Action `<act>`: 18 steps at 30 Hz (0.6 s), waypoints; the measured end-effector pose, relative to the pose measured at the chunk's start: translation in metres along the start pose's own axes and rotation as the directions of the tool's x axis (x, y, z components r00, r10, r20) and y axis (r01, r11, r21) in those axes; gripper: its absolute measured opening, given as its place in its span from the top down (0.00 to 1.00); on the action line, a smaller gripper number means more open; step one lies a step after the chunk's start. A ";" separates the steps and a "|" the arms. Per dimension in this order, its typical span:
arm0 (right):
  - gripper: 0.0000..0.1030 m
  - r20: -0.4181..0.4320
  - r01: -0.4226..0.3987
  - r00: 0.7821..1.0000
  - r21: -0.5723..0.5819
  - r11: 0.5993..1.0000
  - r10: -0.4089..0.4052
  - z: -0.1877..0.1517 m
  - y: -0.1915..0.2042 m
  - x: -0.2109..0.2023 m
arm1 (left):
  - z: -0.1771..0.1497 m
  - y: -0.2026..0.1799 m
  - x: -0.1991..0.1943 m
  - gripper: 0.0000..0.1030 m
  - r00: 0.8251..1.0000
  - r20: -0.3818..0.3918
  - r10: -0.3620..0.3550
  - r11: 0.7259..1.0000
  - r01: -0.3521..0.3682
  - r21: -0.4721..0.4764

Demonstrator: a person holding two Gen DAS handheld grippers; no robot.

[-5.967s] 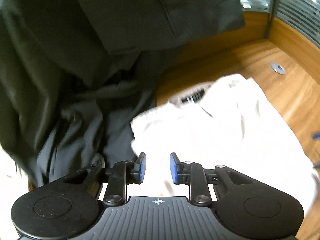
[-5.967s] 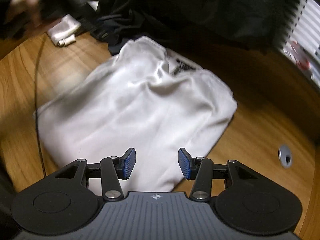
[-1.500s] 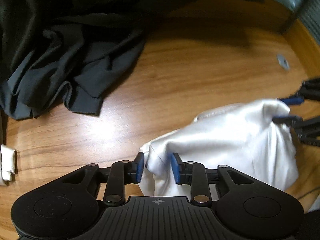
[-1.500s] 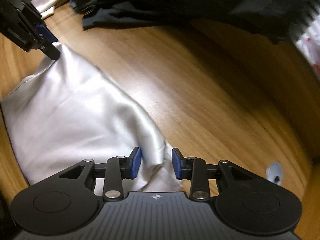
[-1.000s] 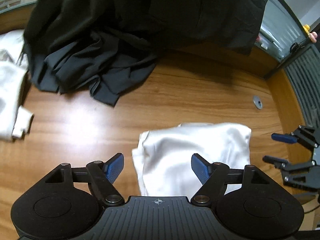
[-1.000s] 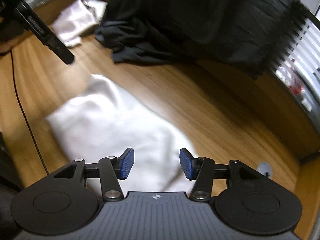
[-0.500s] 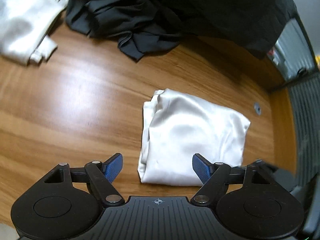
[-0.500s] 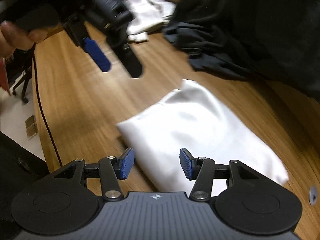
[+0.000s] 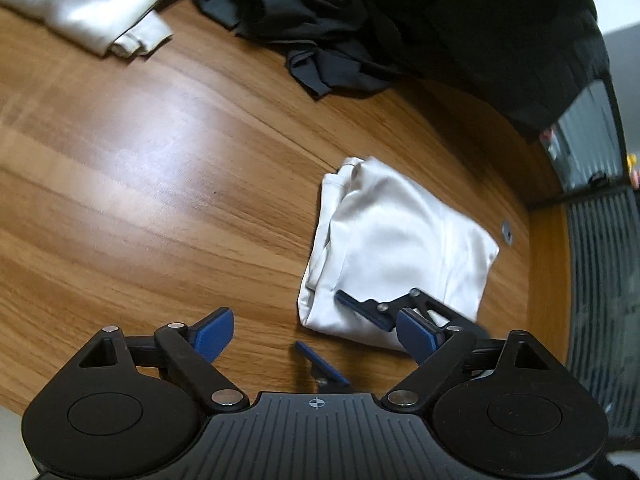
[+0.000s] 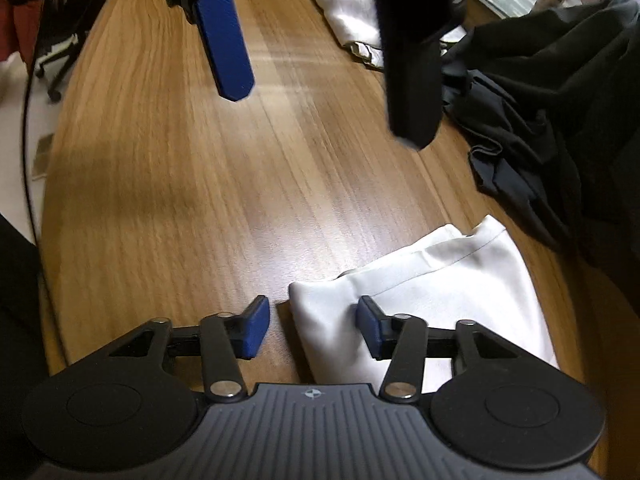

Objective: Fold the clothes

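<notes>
Desk [image 9: 140,168]: your left view alone shows grommet [image 9: 507,236] near far edge. Black pile [image 9: 400,32], folded shirt [image 9: 400,240] mid-desk. Left tongs [image 9: 316,332] empty, opening. Right tongs [image 10: 314,326] closing, shirt corner between, pads not yet pressing.

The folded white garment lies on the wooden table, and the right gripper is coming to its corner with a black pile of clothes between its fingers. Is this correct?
Not quite. In the right wrist view, the right gripper is closing around the corner of the folded white garment itself. The black pile lies apart on the wooden table.
</notes>
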State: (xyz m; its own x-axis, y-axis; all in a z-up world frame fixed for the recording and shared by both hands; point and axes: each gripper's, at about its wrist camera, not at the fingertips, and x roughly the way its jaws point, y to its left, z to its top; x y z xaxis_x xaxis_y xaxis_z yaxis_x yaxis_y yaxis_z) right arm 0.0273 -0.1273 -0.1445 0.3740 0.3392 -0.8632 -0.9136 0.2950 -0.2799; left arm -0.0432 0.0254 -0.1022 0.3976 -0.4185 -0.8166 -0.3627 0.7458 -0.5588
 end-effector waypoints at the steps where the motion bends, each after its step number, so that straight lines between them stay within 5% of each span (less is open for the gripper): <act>1: 0.81 0.002 0.006 1.000 0.008 1.000 -0.006 0.000 -0.001 0.000 | 0.000 0.001 0.001 0.10 1.000 0.002 -0.002 1.000 0.002 -0.007; 4: 0.96 0.027 0.008 1.000 0.062 0.998 -0.009 -0.001 -0.013 -0.007 | 0.001 0.000 0.013 0.10 1.000 -0.018 -0.016 1.000 0.016 -0.007; 18: 0.96 0.124 0.010 0.991 0.272 0.962 -0.045 -0.022 -0.056 -0.081 | 0.024 -0.036 0.104 0.10 0.965 -0.146 -0.217 0.974 0.205 -0.092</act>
State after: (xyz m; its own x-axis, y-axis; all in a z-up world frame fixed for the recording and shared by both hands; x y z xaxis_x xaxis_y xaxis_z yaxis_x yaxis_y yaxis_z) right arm 0.0442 -0.1906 -0.0679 0.4316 0.4333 -0.7912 -0.8320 0.5302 -0.1635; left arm 0.0316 -0.0324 -0.1631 0.3393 -0.6413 -0.6882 -0.3497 0.5932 -0.7252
